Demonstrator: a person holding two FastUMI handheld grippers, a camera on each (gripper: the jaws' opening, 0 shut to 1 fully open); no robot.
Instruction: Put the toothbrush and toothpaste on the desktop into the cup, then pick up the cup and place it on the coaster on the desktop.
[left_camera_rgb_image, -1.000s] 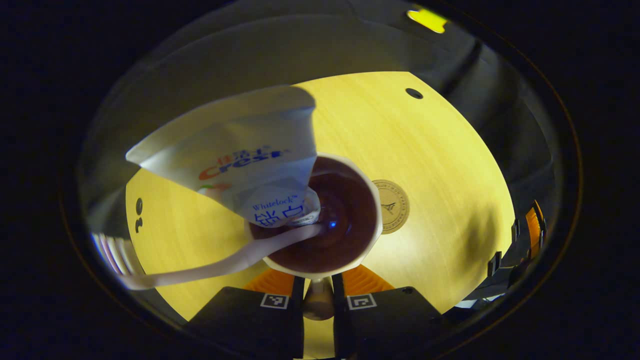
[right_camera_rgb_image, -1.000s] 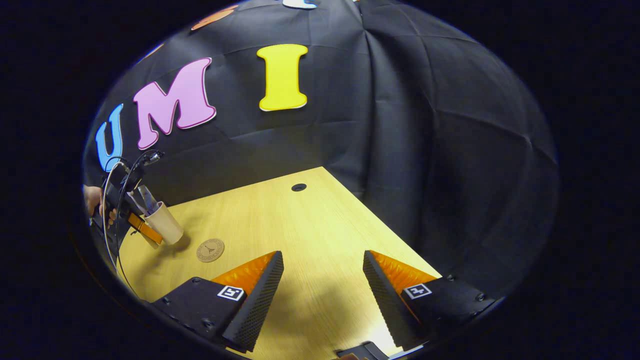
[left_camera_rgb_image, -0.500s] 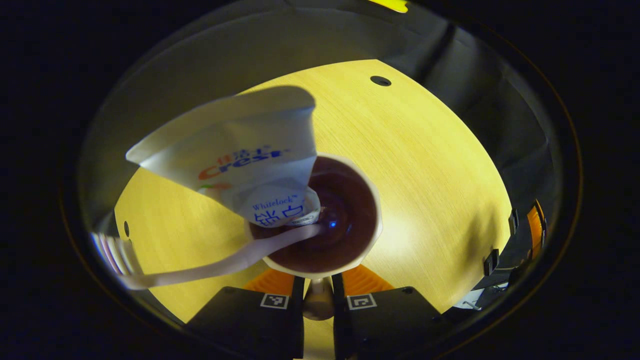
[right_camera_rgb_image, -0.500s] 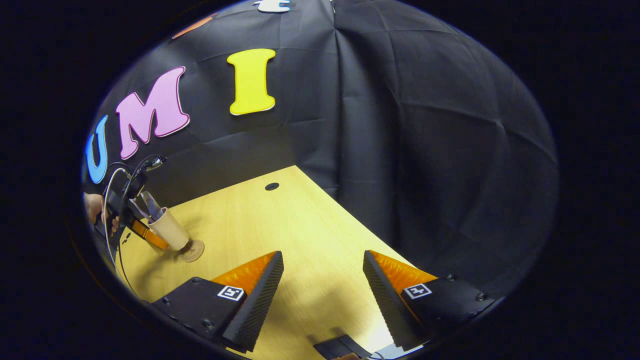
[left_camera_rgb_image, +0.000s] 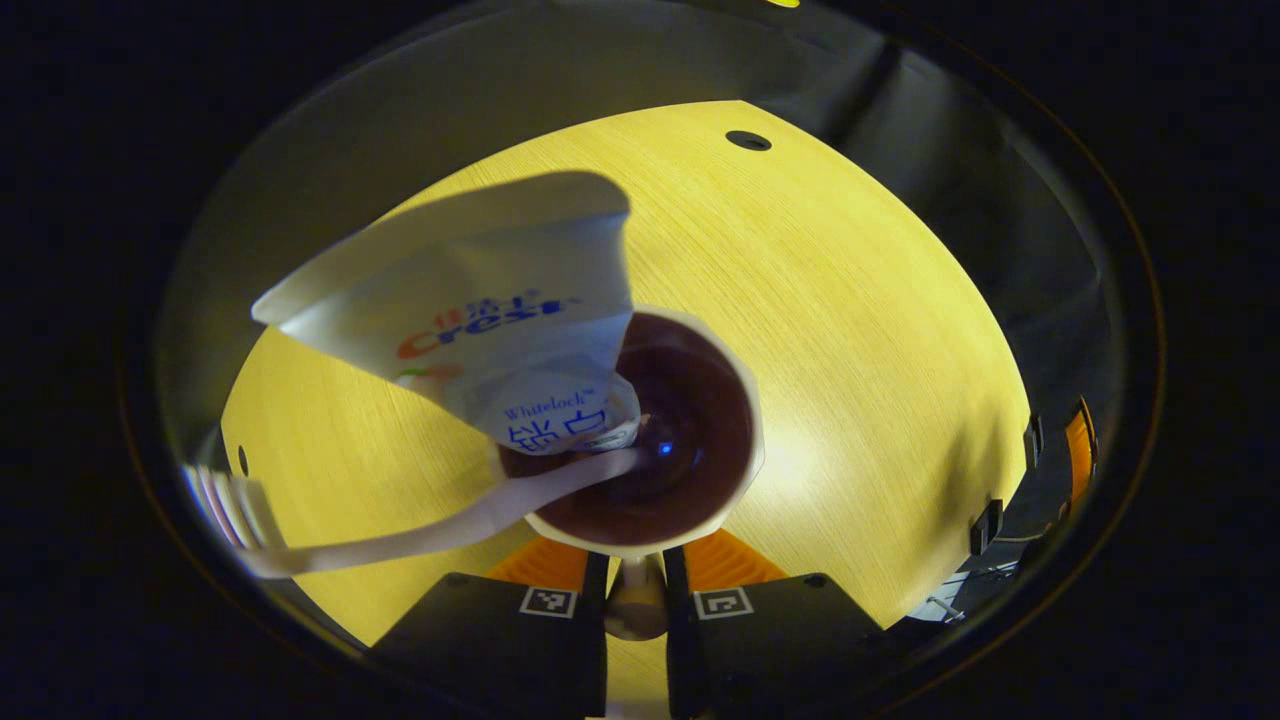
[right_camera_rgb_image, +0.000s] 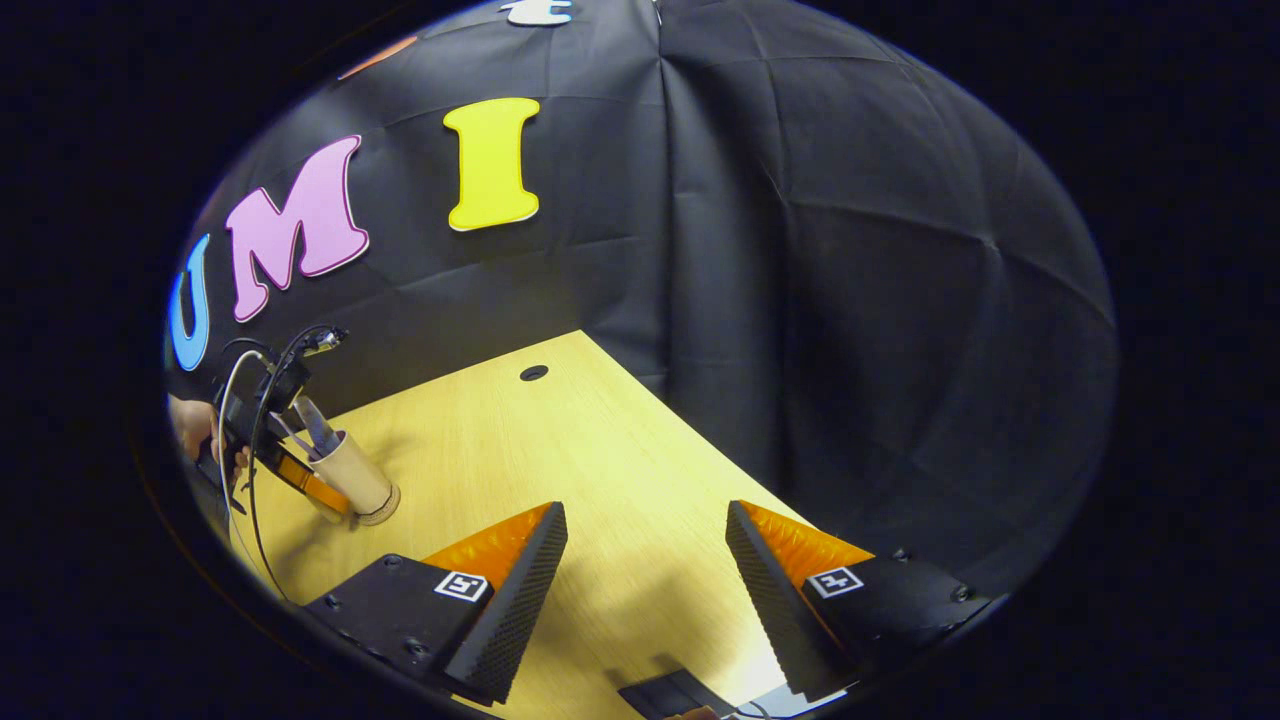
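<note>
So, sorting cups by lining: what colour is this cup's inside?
Dark reddish-brown inside the pale paper cup, clearest in the left gripper view.

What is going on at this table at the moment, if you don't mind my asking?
A person is working with two handheld grippers. The left gripper is shut on the wall of a cup that holds a toothpaste tube and a toothbrush. In the right gripper view the cup sits over the coaster on the wooden desktop, tilted and apparently just touching down, not yet let go. The right gripper hangs open above the desktop, holding nothing.
</note>
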